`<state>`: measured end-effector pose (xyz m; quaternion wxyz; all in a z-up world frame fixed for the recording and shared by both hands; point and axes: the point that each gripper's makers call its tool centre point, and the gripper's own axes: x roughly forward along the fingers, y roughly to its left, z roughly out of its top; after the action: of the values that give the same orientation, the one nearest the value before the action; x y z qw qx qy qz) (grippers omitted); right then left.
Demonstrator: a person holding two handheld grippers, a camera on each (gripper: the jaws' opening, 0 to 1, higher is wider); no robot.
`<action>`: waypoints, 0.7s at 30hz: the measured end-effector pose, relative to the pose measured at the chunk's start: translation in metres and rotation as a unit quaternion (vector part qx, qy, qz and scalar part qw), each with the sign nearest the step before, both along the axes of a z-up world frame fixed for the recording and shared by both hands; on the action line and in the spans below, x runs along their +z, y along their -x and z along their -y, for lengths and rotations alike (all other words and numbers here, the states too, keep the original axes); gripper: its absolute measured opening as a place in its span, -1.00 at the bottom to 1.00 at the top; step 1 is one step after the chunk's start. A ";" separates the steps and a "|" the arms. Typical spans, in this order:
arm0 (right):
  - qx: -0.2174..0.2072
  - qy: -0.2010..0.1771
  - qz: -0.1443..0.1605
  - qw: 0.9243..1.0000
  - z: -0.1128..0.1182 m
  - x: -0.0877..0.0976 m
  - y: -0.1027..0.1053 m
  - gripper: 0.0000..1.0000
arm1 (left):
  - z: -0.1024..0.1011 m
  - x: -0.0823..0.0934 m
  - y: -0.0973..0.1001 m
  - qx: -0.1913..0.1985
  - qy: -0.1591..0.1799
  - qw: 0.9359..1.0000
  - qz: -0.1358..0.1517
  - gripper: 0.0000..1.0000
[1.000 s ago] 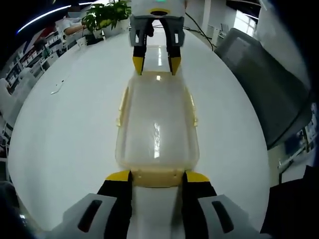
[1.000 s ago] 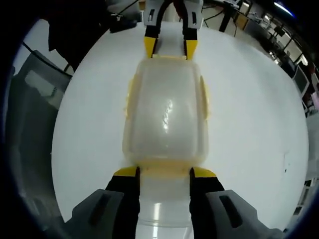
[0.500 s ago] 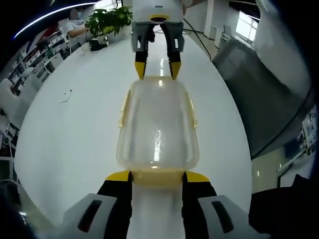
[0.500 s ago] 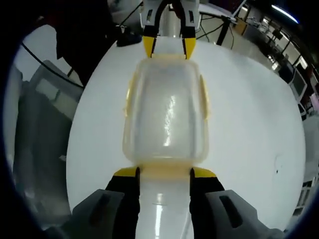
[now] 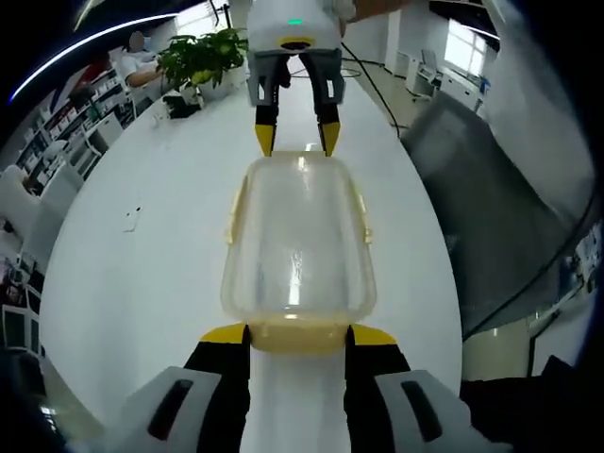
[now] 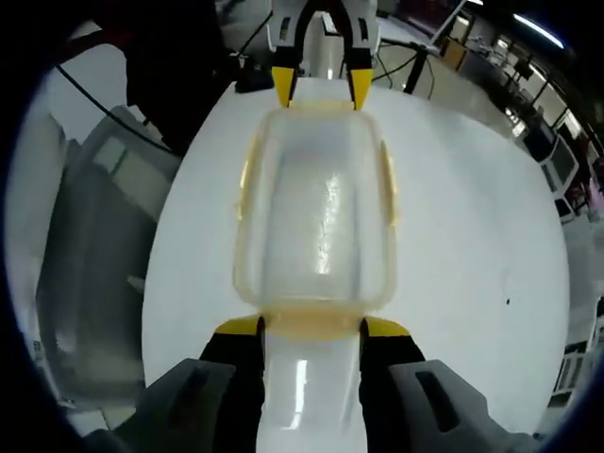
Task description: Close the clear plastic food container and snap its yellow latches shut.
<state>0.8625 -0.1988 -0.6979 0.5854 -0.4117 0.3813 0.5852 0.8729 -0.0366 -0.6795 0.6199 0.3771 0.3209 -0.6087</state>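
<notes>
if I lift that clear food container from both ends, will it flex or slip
The clear container looks empty, so probably light. Thin see-through walls suggest some flex. Its glossy plastic may slip between the left gripper and right gripper at either end.

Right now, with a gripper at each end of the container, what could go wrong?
1. Each gripper, left and right, straddles an end latch of the container with jaws apart; I can't tell if they touch it. A push from one end alone could slide it along the glossy table.
2. The side latches appear to flare outward, so the lid may not be sealed; pressing one end could tilt it.
</notes>
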 end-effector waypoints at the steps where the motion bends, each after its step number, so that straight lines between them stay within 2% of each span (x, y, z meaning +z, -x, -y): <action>1: -0.001 0.001 0.000 1.000 0.006 0.001 0.001 -0.30 | 0.005 0.000 0.000 -0.001 0.001 1.000 0.000 -0.35; 10: -0.007 0.008 0.002 1.000 0.047 0.005 0.011 -0.29 | 0.046 0.001 0.001 -0.011 0.011 1.000 0.000 -0.35; 21: -0.017 0.007 0.005 1.000 0.082 0.007 0.011 -0.29 | 0.084 0.001 -0.002 -0.016 0.018 1.000 0.006 -0.35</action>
<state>0.8517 -0.2805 -0.6905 0.5941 -0.4118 0.3894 0.5708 0.8747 -0.1209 -0.6785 0.6190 0.3745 0.2998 -0.6219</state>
